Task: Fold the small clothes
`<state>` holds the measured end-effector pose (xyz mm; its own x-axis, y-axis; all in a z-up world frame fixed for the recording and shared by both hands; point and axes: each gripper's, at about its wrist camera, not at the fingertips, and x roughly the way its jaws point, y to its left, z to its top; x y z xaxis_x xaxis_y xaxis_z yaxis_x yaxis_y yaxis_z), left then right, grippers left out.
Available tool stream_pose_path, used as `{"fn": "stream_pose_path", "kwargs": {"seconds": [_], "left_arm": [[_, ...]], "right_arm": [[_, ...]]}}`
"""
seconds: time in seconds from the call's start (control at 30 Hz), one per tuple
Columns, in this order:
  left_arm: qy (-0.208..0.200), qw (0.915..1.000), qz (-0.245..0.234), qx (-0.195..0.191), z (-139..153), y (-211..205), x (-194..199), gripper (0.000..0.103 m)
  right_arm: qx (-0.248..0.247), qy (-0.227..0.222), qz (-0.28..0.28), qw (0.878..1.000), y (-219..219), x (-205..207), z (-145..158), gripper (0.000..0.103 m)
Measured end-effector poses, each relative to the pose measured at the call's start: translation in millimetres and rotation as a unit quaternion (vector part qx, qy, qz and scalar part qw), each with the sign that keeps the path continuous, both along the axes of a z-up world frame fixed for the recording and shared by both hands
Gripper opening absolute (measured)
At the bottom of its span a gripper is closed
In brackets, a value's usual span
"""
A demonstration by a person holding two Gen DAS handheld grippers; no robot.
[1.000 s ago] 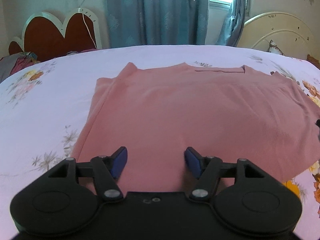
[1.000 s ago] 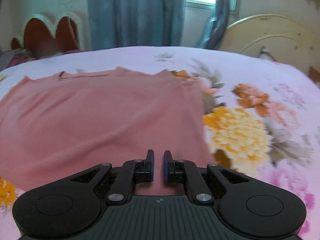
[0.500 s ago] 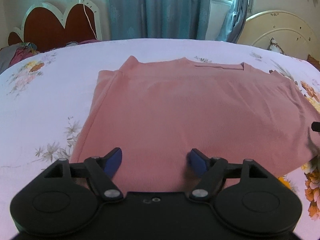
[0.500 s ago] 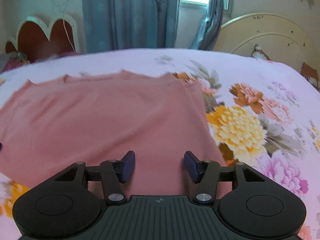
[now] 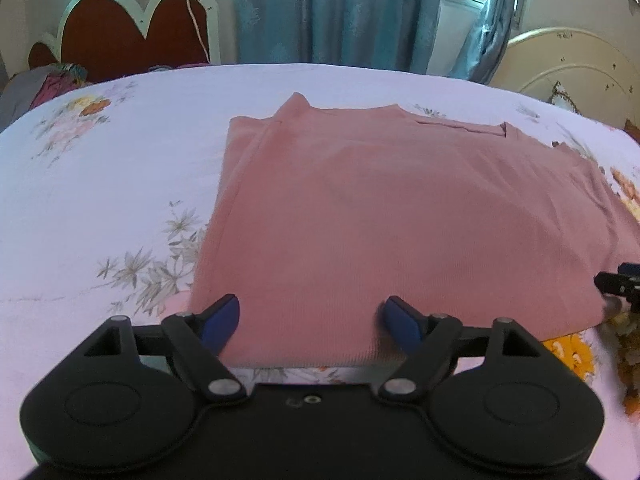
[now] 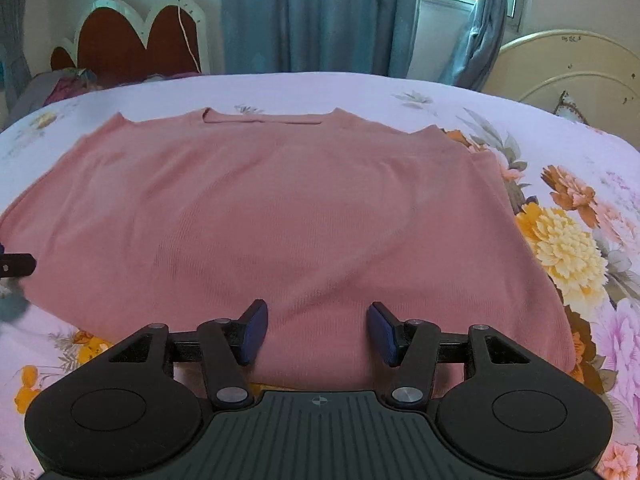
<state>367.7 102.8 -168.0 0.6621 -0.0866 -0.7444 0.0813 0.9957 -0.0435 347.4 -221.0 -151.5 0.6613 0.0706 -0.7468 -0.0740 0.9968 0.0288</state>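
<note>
Left tongs (image 5: pixel 312 318): jaws wide apart, have just been opening further, blue pads (image 5: pixel 218 322) clear of the cloth, nothing pinched; only the near hem of the pink top (image 5: pixel 400 220) shows in the gap between them. Right tongs (image 6: pixel 318 330): jaws also apart, opened within the last second and now steady, pads (image 6: pixel 254 330) not pressing anything, the same hem visible between them. The top lies flat on the floral bedsheet (image 5: pixel 100 200) directly ahead of both tongs, neckline at the far end, hem nearest the tongs. From the left tongs, the garment's folded left edge runs forward just past the left pad, with a sleeve layer tucked along it at the far left corner; the cloth spreads off to the right. From the right tongs, the top fills the view ahead and to the left, its right edge falling away just right of the right pad onto large yellow and orange printed flowers (image 6: pixel 568 248). Each tong's tip pokes into the other's view: right tongs at the far right edge in the left wrist view, left tongs at the far left edge in the right wrist view, both near the hem line. Beyond the bed: red heart-shaped headboard (image 5: pixel 132 36) ahead left, blue curtains (image 5: pixel 340 12) ahead centre, cream round headboard (image 6: pixel 568 68) ahead right.
</note>
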Motion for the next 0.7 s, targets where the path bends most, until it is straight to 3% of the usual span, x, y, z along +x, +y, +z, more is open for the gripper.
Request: {"fn": "stream_pose_path", "kwargs": {"seconds": [0.3, 0.7], "left_arm": [[0.043, 0.9953, 0.028, -0.081, 11, 9, -12, 0.081], [0.082, 0.9797, 0.078, -0.165, 3, 23, -16, 0.083]], "right_arm": [[0.033, -0.028, 0.028, 0.999, 24, -6, 24, 0.054], [0.063, -0.034, 0.053, 0.996, 53, -4, 38, 0.054]]}}
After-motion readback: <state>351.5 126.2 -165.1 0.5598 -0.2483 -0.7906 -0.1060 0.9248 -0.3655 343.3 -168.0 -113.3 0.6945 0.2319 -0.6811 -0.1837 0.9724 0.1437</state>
